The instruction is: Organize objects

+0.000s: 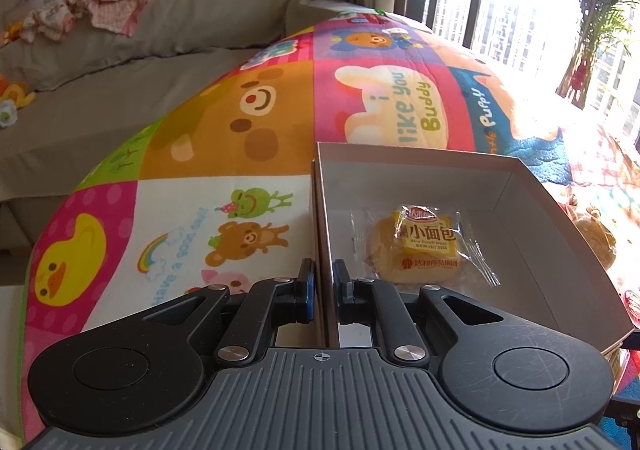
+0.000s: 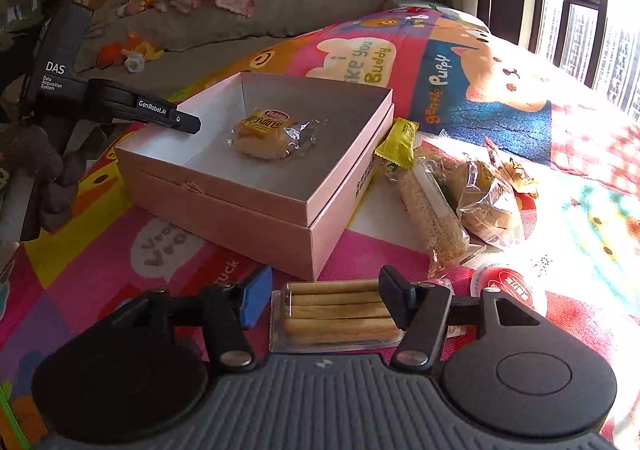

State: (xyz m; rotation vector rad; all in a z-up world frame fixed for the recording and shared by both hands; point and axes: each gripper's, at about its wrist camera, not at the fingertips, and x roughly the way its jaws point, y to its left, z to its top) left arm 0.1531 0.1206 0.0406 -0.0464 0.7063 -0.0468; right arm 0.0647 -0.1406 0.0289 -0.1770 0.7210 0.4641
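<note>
Below my right gripper (image 2: 324,300), jaws open, lies the breadstick pack (image 2: 338,316): I centre, then close; left gripper (image 1: 322,282) clamps the box wall (image 1: 322,234).

Wrapped bun (image 2: 267,137) flat inside open pink box (image 2: 256,206); snacks (image 2: 452,186) beside.

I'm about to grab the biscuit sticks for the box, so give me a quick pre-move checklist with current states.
1. Left hand-held gripper clamped on box wall: ok.
2. Right hand-held gripper open: ok.
3. Biscuit tray between its fingers: ok.
4. Pads pressing on the tray: not ok, left pad stands apart.
5. Room in box beside bread: ok.
6. Tray wrapper intact: cannot tell.
</note>
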